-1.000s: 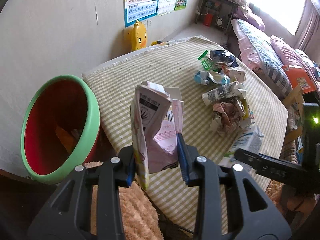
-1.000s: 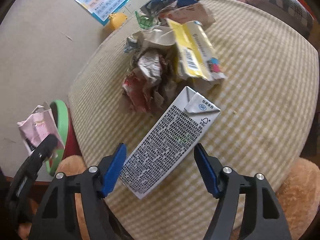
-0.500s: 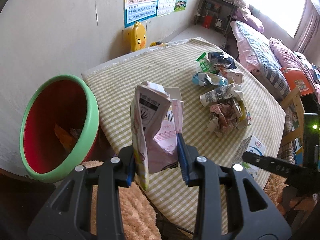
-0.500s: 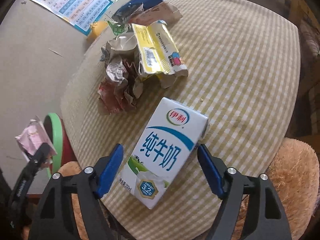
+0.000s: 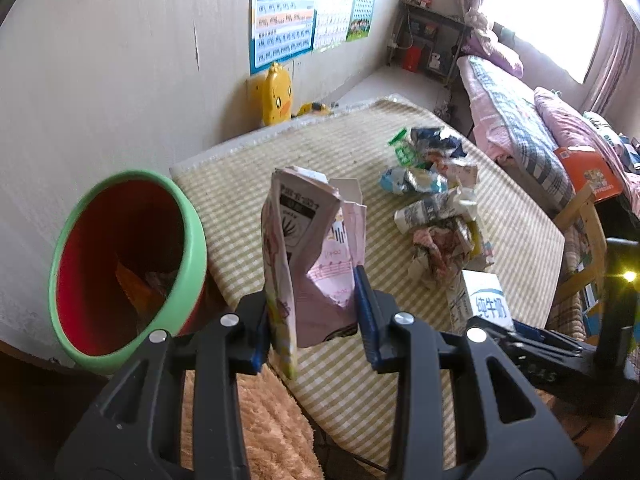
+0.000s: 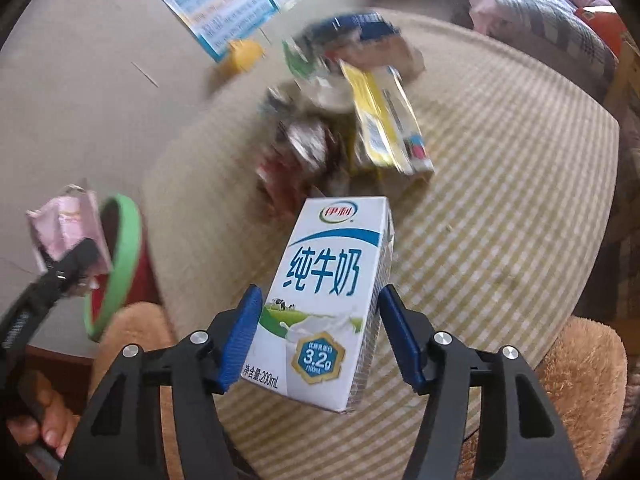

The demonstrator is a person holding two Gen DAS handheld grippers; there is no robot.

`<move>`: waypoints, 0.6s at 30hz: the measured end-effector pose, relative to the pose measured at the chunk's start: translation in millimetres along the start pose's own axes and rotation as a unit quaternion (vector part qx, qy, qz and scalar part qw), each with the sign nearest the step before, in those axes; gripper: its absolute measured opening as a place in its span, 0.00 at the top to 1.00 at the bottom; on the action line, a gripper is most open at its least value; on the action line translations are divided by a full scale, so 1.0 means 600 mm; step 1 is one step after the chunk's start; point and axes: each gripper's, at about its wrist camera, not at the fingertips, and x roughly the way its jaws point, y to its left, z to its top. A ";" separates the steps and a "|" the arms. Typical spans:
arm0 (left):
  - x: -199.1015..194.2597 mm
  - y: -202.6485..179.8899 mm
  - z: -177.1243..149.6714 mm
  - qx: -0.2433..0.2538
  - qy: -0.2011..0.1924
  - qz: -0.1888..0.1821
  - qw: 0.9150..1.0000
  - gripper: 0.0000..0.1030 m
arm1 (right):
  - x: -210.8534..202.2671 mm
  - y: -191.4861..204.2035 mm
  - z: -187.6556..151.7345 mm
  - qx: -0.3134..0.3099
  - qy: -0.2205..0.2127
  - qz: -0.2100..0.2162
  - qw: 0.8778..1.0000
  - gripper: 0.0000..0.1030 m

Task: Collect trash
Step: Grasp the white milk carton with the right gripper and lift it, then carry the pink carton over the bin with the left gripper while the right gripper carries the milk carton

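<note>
fingers [image 6: 394, 336] around milk carton [image 6: 324, 300]

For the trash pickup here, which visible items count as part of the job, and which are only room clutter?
Part of the job:
- crushed pink carton, clamped in the left gripper
- milk carton, in the right gripper
- pile of wrappers on the table
- green-rimmed bin

Just lying about:
- yellow duck
- wall posters
- bed
</note>
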 end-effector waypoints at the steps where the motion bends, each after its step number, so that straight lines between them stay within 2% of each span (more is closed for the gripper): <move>1: -0.006 0.001 0.003 0.001 -0.006 0.001 1.000 0.67 | -0.009 0.007 0.005 -0.002 -0.010 0.004 1.000 0.43; 8: -0.055 0.008 0.028 0.014 -0.060 0.022 0.998 0.67 | -0.109 0.049 0.014 -0.029 -0.105 0.028 0.994 0.43; 13: -0.082 0.021 0.042 0.018 -0.091 0.038 0.995 0.67 | -0.140 0.075 0.033 -0.038 -0.129 0.046 0.990 0.44; 18: -0.095 0.040 0.049 0.008 -0.100 0.040 0.994 0.67 | -0.146 0.104 0.043 -0.050 -0.135 0.057 0.988 0.44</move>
